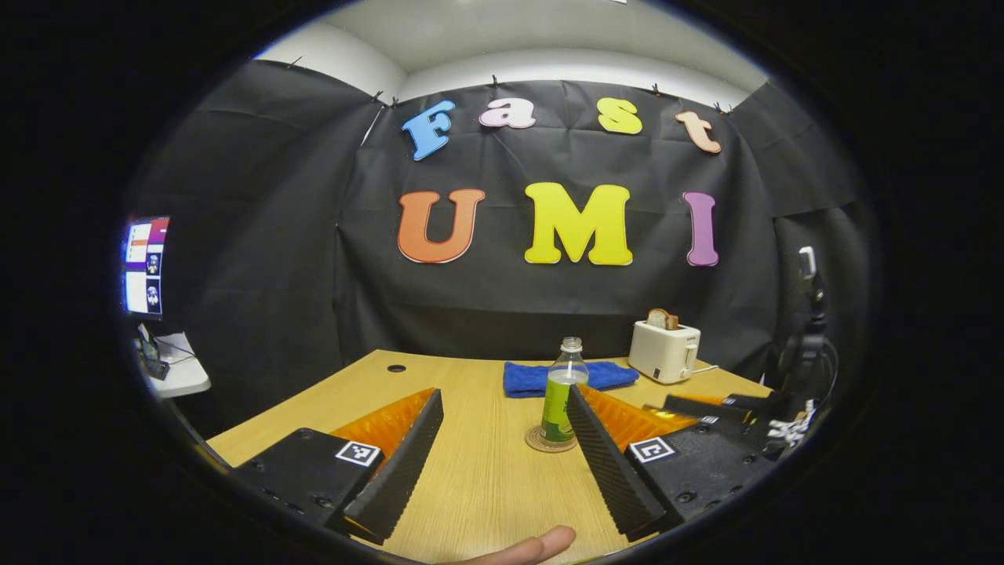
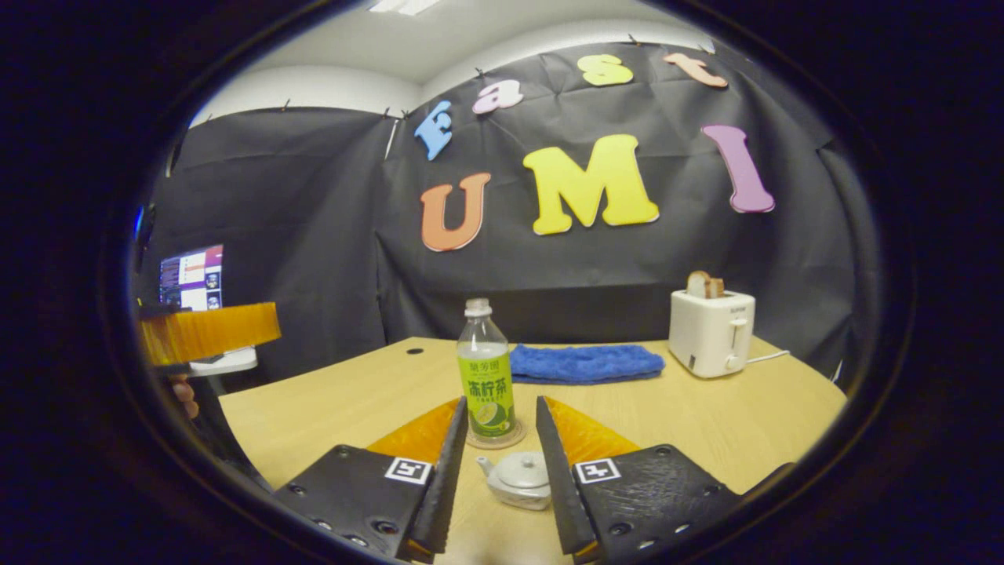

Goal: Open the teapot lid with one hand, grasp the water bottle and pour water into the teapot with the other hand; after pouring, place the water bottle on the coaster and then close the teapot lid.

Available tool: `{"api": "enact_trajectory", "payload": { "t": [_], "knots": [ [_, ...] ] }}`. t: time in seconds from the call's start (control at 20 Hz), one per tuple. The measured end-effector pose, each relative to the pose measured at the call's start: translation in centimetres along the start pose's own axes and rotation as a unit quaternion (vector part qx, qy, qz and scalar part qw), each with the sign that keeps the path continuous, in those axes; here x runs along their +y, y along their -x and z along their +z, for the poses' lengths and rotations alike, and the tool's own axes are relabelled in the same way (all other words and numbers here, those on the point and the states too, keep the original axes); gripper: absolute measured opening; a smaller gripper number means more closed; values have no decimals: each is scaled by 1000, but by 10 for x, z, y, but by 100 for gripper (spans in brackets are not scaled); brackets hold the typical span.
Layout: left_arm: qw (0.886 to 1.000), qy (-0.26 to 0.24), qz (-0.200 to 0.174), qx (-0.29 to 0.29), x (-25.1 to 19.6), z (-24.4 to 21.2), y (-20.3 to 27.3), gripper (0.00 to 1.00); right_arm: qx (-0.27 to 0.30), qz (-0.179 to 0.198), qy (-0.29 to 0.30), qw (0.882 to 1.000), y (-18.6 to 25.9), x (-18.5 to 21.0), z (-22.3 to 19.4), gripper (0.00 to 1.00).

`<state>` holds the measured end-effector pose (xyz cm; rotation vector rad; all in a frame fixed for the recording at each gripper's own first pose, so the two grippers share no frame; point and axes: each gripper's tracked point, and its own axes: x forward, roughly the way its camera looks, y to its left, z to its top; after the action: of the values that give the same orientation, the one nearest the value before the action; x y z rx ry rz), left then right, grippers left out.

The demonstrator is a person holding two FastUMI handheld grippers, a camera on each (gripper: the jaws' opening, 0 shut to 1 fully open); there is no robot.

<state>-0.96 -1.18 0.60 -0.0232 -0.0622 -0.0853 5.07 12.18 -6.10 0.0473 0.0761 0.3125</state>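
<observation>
A clear water bottle (image 2: pixel 486 377) with a green label and white cap stands upright on a round coaster (image 2: pixel 496 436) in the middle of the wooden table (image 2: pixel 706 424). A small white teapot (image 2: pixel 518 479), lid on, sits on the table nearer to me than the bottle, low between the fingers of my right gripper (image 2: pixel 502 402). That gripper is open, and I cannot tell whether a finger touches the pot. My left gripper (image 1: pixel 504 391) is wide open and holds nothing, with the bottle (image 1: pixel 563 392) and coaster (image 1: pixel 549 441) just beyond its right finger.
A folded blue cloth (image 2: pixel 584 362) lies behind the bottle. A white toaster (image 2: pixel 712 329) with bread stands at the back right. A lit monitor (image 2: pixel 192 276) is off the table's left. The left gripper (image 2: pixel 208 329) and its hand (image 2: pixel 184 396) hover at the left edge.
</observation>
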Motion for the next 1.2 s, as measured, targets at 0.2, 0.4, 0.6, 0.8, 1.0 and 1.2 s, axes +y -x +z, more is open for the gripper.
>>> {"api": "enact_trajectory", "payload": {
  "t": [0.2,0.4,0.6,0.8,1.0,1.2],
  "knots": [
    [1000,-25,3,-6,-6,6,6,99,-14,-15,14,1000,36,-17,27,63],
    [999,-38,-4,-8,-23,3,8,99,-17,-49,46,998,62,-53,33,96],
    [999,-48,-1,-8,-36,-4,4,99,-1,-81,20,996,79,-86,21,97],
    [999,-50,18,-8,-36,-12,-3,99,6,-100,29,995,80,-109,20,96],
    [999,-30,17,-2,-37,-17,-8,99,7,-101,26,995,80,-109,17,96],
    [999,-26,27,5,-26,-21,-12,99,8,-101,29,994,80,-105,17,99]
  ]
}}
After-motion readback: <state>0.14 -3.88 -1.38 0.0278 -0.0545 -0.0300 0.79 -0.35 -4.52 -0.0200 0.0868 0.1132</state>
